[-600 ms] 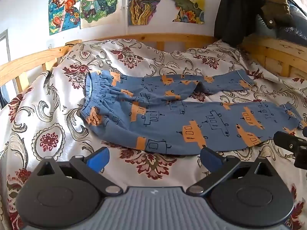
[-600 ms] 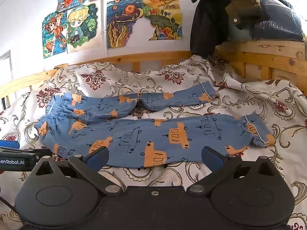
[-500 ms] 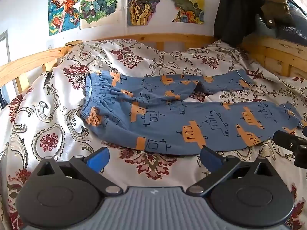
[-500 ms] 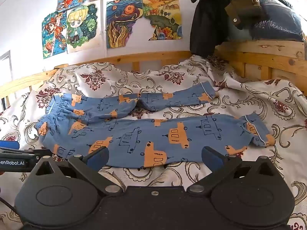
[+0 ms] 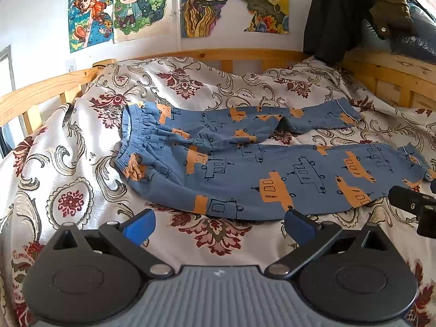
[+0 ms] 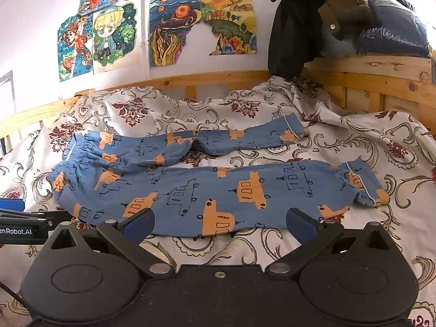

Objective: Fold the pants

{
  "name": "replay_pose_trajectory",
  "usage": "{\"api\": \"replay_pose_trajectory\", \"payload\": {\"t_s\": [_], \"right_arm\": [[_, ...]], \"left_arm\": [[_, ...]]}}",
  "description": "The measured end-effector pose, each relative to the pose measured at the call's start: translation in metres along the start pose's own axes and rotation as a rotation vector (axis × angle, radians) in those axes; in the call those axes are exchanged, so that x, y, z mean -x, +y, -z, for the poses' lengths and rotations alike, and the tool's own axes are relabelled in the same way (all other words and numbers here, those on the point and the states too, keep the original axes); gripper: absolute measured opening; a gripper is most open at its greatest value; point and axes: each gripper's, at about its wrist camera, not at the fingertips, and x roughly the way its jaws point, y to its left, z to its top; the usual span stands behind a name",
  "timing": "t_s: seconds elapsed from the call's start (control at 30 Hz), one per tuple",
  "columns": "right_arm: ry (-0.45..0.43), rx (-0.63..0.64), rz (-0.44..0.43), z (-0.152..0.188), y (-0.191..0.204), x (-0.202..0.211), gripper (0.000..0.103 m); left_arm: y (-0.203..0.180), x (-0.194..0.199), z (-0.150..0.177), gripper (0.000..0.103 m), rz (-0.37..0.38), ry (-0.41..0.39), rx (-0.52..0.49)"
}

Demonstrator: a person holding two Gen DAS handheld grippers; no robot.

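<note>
Left gripper [image 5: 219, 222] low over quilt [image 5: 68, 169], jaws apart, empty, short of pants' near edge. Right gripper [image 6: 220, 222] likewise spread, empty, blue fingers [image 6: 139, 223] just over near leg hem line. Pants [image 5: 245, 169] lie unfolded across quilt: waistband left, legs running right, far leg bent at knee. Beyond: wooden rail [image 5: 218, 54], posters [image 6: 201, 24] on wall, dark clothes [image 5: 340, 13] hanging right.

1 pr pants [image 5: 245, 169], 2 legs; 2 grippers; 4 drawings on wall in left view; 1 bed [image 5: 54, 87].
</note>
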Motion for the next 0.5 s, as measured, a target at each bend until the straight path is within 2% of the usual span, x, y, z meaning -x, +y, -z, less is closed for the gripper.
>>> {"api": "replay_pose_trajectory", "payload": {"t_s": [0.5], "right_arm": [[0.002, -0.008, 0.006, 0.0009, 0.0011, 0.0004, 0.102]], "left_arm": [[-0.001, 0.0004, -0.0005, 0.103, -0.003, 0.0, -0.008]]}}
